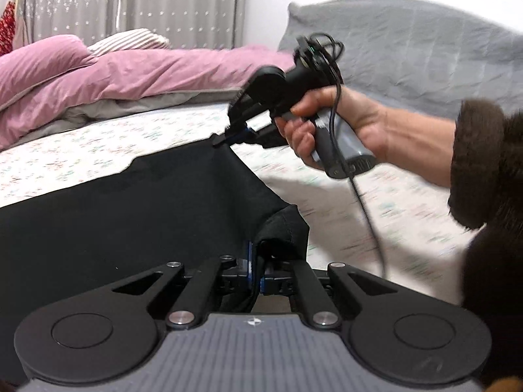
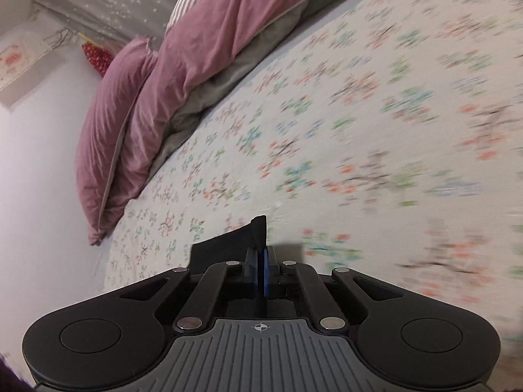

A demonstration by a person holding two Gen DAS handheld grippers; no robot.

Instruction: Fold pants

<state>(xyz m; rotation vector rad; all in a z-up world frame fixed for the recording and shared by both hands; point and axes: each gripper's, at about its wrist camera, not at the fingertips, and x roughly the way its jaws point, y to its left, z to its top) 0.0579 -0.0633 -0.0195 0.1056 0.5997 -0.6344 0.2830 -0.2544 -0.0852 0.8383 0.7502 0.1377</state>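
The black pants [image 1: 130, 215] hang stretched between both grippers above the flowered bed sheet [image 1: 98, 150]. My left gripper [image 1: 256, 261] is shut on a bunched corner of the pants close to the camera. My right gripper [image 1: 222, 139], held in a bare hand, is shut on the far corner of the same edge. In the right wrist view the right gripper [image 2: 261, 261] pinches a black corner of the pants [image 2: 258, 228] that sticks up between its blue pads. The rest of the pants is hidden there.
A pink duvet [image 1: 98, 78] with grey lining lies heaped along the far side of the bed; it also shows in the right wrist view [image 2: 170, 91]. A grey pillow [image 1: 408, 52] leans at the right. A cable [image 1: 362, 196] hangs from the right gripper. A brown fuzzy sleeve [image 1: 483, 179] fills the right edge.
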